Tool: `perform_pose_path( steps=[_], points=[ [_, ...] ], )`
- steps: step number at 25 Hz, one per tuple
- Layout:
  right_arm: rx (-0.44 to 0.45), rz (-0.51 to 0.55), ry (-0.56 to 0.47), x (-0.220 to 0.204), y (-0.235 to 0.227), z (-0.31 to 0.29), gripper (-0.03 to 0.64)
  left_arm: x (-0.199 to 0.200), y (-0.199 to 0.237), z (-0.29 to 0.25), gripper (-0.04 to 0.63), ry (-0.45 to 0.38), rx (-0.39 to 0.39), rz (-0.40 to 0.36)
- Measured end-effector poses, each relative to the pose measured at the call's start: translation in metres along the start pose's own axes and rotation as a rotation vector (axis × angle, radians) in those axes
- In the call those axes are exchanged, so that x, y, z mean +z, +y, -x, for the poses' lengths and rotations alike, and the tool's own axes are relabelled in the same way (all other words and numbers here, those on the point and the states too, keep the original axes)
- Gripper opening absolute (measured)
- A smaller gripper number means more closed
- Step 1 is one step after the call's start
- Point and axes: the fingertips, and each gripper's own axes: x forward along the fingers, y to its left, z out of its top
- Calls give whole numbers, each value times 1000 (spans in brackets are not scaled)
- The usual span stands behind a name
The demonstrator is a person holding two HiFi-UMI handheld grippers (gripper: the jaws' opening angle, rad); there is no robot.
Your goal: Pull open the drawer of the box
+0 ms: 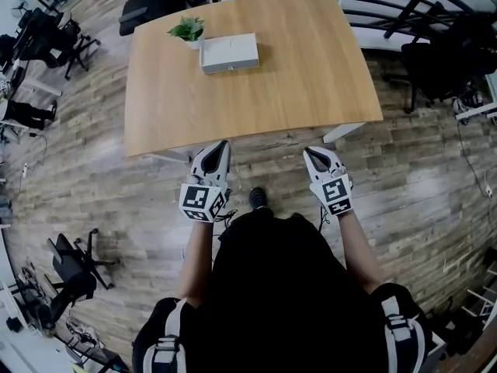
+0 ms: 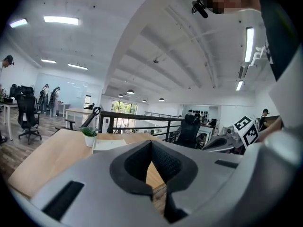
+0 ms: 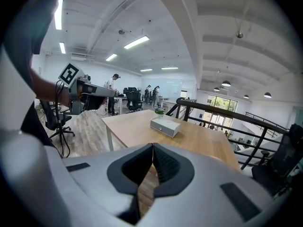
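Item: flat white rectangular box [image 1: 230, 53], on the far part of the light wooden table [image 1: 311, 92], beside a small potted plant [image 1: 187, 29]; long axis crosswise. Straight ahead of the left claw [image 1: 224, 144], well apart; right claw [image 1: 308, 152] farther. The 2 claws: closed, empty.

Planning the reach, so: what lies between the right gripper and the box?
Only bare table lies between the right gripper and the box, as the head view shows. The potted plant stands beside the box, off that line.
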Motion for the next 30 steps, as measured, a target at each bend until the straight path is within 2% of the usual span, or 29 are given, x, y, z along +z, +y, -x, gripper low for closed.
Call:
perform_pose_path(
  steps=[7, 19, 30],
  points=[
    [-16, -4, 16, 9, 3, -31, 25, 0, 32, -12, 23, 6, -20, 4],
    [-4, 23, 9, 36, 13, -72, 25, 2, 79, -8, 23, -3, 10, 25],
    [0, 17, 12, 40, 18, -88, 25, -3, 95, -6, 23, 11, 17, 24]
  ],
)
